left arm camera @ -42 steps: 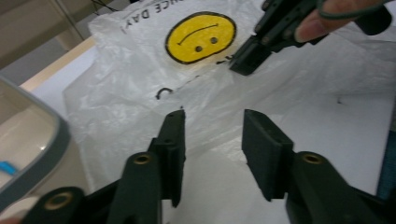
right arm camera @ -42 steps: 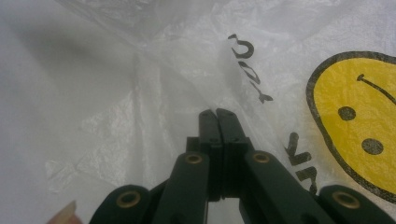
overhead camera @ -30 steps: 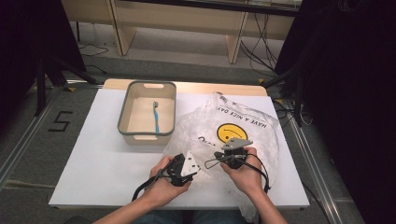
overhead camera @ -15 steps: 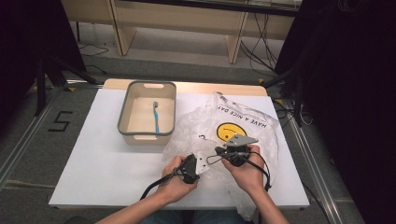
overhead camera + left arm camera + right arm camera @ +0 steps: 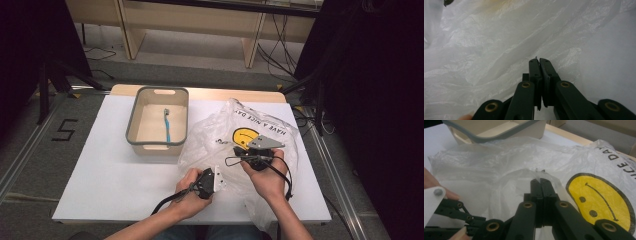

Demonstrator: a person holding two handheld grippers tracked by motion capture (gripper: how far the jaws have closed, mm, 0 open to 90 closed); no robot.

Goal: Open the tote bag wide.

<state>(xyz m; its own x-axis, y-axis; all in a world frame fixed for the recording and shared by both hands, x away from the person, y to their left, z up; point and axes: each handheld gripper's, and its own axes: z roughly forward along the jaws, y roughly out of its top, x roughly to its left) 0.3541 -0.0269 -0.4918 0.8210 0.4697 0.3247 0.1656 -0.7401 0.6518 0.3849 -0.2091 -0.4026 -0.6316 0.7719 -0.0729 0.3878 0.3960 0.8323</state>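
Observation:
A clear plastic bag (image 5: pixel 240 132) printed with a yellow smiley face lies crumpled on the white table (image 5: pixel 100 165). My right gripper (image 5: pixel 241 151) is over its middle and is shut on a raised fold of the film (image 5: pixel 540 173), with the smiley (image 5: pixel 599 202) just to its right. My left gripper (image 5: pixel 219 181) is at the bag's near-left edge, its jaws (image 5: pixel 539 60) closed, tips against the film. I cannot tell whether any film is pinched there. In the right gripper view the left gripper (image 5: pixel 456 212) sits low at the left.
A beige bin with a grey rim (image 5: pixel 132 125) stands left of the bag with a blue toothbrush (image 5: pixel 167 125) inside; its corner (image 5: pixel 499 132) is close behind the bag. Bare table lies to the left and front left. Shelving legs and cables are beyond the far edge.
My left hand has moved right and down to the bag's near edge. My right gripper has risen slightly, lifting the pinched film. Both pairs of jaws stay closed.

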